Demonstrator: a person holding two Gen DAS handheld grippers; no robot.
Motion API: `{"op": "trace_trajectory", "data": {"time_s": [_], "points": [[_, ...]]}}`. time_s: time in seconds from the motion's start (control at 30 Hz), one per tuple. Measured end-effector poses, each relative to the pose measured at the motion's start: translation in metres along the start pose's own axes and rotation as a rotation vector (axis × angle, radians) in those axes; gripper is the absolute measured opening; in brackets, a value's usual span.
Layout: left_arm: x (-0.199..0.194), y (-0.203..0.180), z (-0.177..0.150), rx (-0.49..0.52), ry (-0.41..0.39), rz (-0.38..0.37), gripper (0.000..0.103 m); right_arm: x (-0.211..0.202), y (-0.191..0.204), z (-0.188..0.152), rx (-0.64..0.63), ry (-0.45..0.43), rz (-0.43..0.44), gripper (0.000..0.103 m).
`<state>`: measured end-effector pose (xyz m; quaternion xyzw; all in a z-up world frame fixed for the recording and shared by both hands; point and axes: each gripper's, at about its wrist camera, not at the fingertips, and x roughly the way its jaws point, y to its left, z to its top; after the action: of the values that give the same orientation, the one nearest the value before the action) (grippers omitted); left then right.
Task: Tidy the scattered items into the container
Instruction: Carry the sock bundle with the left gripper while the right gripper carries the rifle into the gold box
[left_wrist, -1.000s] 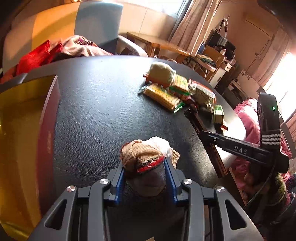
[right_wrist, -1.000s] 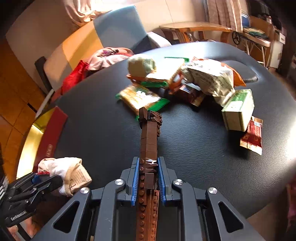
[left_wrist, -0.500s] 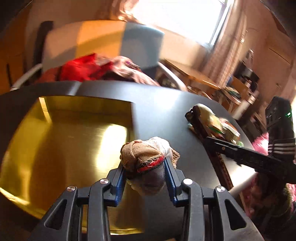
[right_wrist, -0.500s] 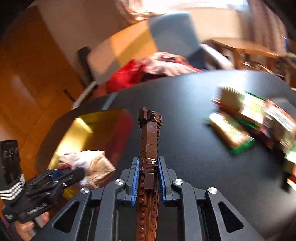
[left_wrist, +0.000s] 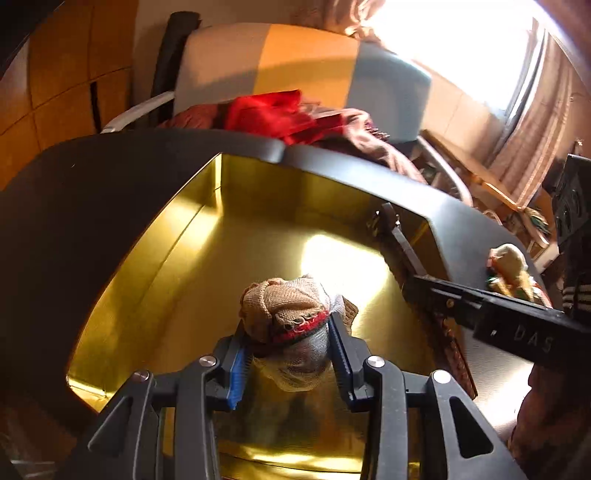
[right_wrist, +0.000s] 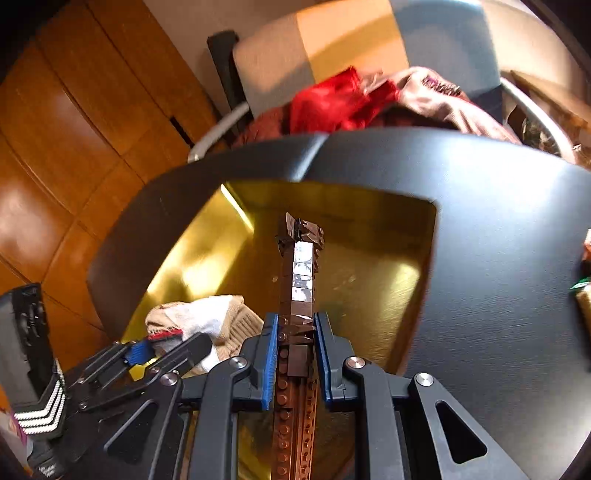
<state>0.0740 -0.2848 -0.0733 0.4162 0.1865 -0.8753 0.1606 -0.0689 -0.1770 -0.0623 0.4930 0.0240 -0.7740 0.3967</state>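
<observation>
Item: rolled sock bundle, between the left gripper's opening jaws, above the gold container near its front edge.
Item: brown brick-built bar, clamped by the right gripper, tip over the container's middle.
Handling: release each low, well inside the walls, keeping the bar flat.

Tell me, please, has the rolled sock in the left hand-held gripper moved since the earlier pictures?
Yes. The rolled sock has travelled from above the black table to over the gold container.
</observation>
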Motion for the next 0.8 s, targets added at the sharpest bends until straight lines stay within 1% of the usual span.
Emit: {"op": "trace_trajectory", "data": {"time_s": [0.13, 0.2, 0.3, 0.53, 0.63, 0.73, 0.8], "points": [[0.006, 0.006, -0.006, -0.025, 0.023, 0.022, 0.042, 0.016, 0.01, -0.007, -0.044, 0.045, -0.02, 0.02], [0.007, 0.009, -0.008, -0.032, 0.025, 0.036, 0.045, 0.02, 0.01, -0.011, -0.059, 0.057, -0.039, 0.021], [0.006, 0.014, -0.009, -0.05, 0.025, 0.048, 0.046, 0.022, 0.009, -0.017, -0.064, 0.073, -0.03, 0.024], [-0.002, 0.019, -0.013, -0.066, 0.015, 0.072, 0.049, 0.01, 0.008, -0.027, -0.073, 0.04, -0.027, 0.025], [-0.004, 0.019, -0.013, -0.061, 0.018, 0.089, 0.052, 0.002, 0.007, -0.031, -0.075, 0.024, -0.028, 0.025], [-0.007, 0.018, -0.012, -0.049, 0.017, 0.095, 0.058, -0.005, 0.009, -0.034, -0.08, 0.013, -0.025, 0.025], [-0.011, 0.018, -0.011, -0.046, 0.008, 0.098, 0.059, -0.012, 0.011, -0.037, -0.086, 0.001, -0.027, 0.025]]}}
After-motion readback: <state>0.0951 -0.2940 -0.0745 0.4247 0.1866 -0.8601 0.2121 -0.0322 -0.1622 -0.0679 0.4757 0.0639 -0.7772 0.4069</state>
